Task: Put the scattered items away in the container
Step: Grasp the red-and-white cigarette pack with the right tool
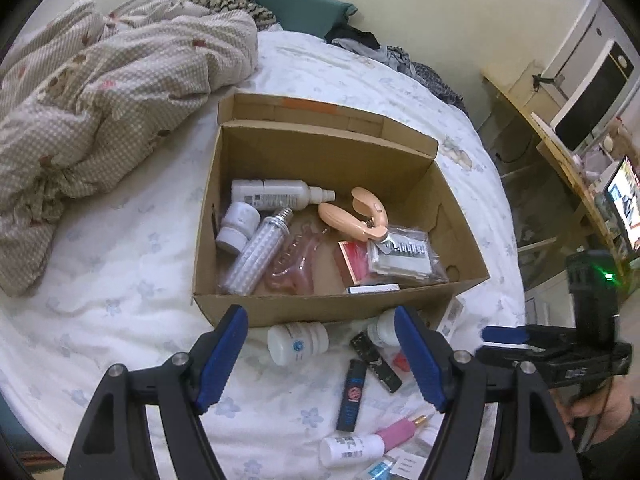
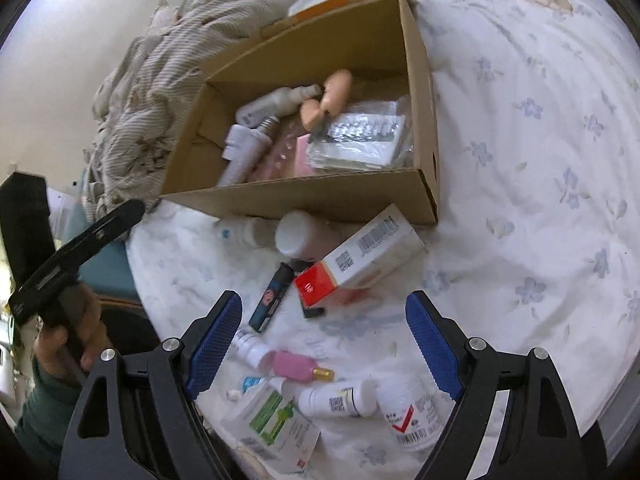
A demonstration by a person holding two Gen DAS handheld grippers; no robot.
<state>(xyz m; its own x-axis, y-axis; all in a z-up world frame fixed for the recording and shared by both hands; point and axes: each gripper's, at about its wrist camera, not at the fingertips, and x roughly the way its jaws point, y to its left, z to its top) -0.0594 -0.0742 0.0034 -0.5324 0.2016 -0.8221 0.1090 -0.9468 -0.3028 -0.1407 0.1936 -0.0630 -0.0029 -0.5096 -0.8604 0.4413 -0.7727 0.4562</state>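
Observation:
An open cardboard box (image 1: 320, 308) (image 2: 320, 196) on the bed holds a white bottle (image 1: 276, 194), a bulb, peach clippers (image 1: 360, 216) and packets. Loose items lie on the sheet in front of it: a white jar (image 1: 296, 342) (image 2: 304, 232), a black tube (image 1: 352, 396) (image 2: 272, 296), a red-and-white carton (image 2: 360, 260), a pink bottle (image 2: 296, 372), a white bottle (image 2: 340, 400), a red-ticked jar (image 2: 412, 416) and a green carton (image 2: 272, 424). My left gripper (image 1: 320, 320) hovers open over the white jar. My right gripper (image 2: 324, 300) is open above the pile, nothing between its fingers.
A rumpled checked quilt (image 1: 100, 100) lies left of the box, with clothes (image 1: 392, 56) by the wall. A desk with a screen (image 1: 624, 200) stands past the bed's right edge. A hand (image 2: 68, 344) holds the other gripper at the left of the right wrist view.

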